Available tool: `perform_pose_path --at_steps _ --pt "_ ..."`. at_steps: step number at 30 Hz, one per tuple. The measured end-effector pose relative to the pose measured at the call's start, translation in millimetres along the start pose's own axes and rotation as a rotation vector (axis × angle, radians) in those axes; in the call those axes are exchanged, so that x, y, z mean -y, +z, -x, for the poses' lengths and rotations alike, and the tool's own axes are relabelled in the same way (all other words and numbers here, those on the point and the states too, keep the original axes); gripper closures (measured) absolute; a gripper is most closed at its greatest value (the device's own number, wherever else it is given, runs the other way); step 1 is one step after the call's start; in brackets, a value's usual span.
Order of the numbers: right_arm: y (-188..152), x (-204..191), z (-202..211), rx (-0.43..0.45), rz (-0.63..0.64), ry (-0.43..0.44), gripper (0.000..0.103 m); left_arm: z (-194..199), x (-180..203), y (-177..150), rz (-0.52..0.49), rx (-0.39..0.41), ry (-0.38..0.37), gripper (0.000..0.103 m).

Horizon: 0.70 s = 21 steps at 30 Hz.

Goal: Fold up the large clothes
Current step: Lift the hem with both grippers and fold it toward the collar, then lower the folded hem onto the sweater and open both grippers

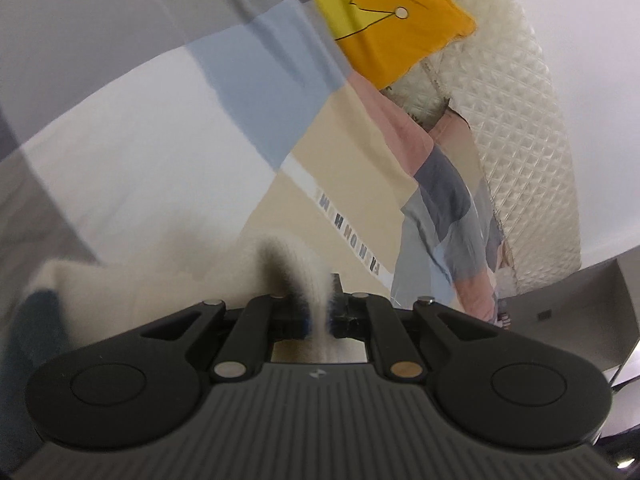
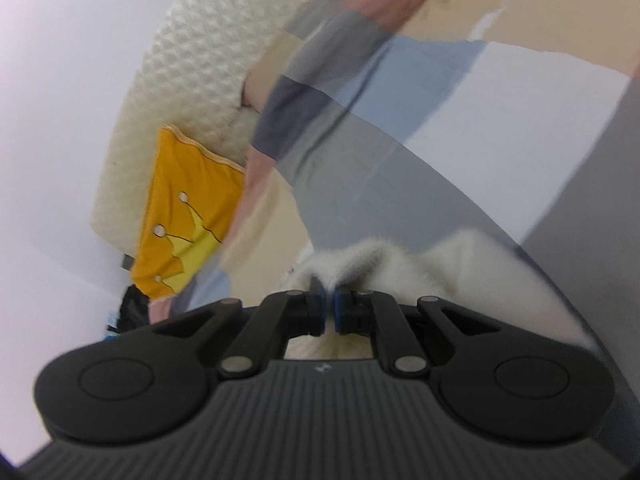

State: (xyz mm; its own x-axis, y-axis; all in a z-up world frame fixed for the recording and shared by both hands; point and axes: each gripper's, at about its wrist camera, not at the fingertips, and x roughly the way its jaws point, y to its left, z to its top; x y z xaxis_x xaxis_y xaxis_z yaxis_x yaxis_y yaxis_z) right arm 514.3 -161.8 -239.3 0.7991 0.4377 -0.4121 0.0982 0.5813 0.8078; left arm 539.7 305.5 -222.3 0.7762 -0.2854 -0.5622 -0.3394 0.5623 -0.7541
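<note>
The sweater (image 1: 224, 280), a cream knitted one with a dark stripe near the pinched edge and a dark teal patch at the far left of the left wrist view, is held by both grippers and lies low over the bed cover, filling the near ground just ahead of the fingers. The left gripper (image 1: 318, 312) is closed narrow on a bunched ridge of the knit, which passes between the blue pads and down behind the finger links. The right gripper (image 2: 329, 308) is likewise clamped nearly tight on the sweater (image 2: 420, 272); a fold of cream fabric rises between its pads and spreads to the right. Beneath the garment is the bed cover (image 1: 140, 152), patterned in large blocks of grey, pale blue, white, beige and pink, with a strip of printed letters (too blurred to read). A yellow pillow (image 1: 392, 28) with a drawn crown figure lies on the cover at the head end, seen again in the right wrist view (image 2: 180, 216). Behind it stands a cream quilted headboard (image 1: 520, 140) against a plain white wall (image 1: 592, 40). Both views are motion-blurred.
</note>
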Motion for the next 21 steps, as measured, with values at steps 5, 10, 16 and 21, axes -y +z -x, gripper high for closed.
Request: perform_pose_path --at_steps 5,10,16,21 --pt "-1 15 -13 -0.065 -0.04 -0.031 0.094 -25 -4 -4 -0.021 -0.07 0.098 0.094" --pt "-3 2 -8 -0.077 0.024 -0.032 0.089 -17 -1 -4 -0.078 -0.092 0.078 0.085" --pt "-16 -38 -2 -0.121 0.174 0.061 0.029 16 32 -23 -0.249 -0.082 -0.069 0.027" --pt "-32 -66 8 -0.177 0.334 0.091 0.029 37 66 -60 -0.481 -0.109 -0.061 0.027"
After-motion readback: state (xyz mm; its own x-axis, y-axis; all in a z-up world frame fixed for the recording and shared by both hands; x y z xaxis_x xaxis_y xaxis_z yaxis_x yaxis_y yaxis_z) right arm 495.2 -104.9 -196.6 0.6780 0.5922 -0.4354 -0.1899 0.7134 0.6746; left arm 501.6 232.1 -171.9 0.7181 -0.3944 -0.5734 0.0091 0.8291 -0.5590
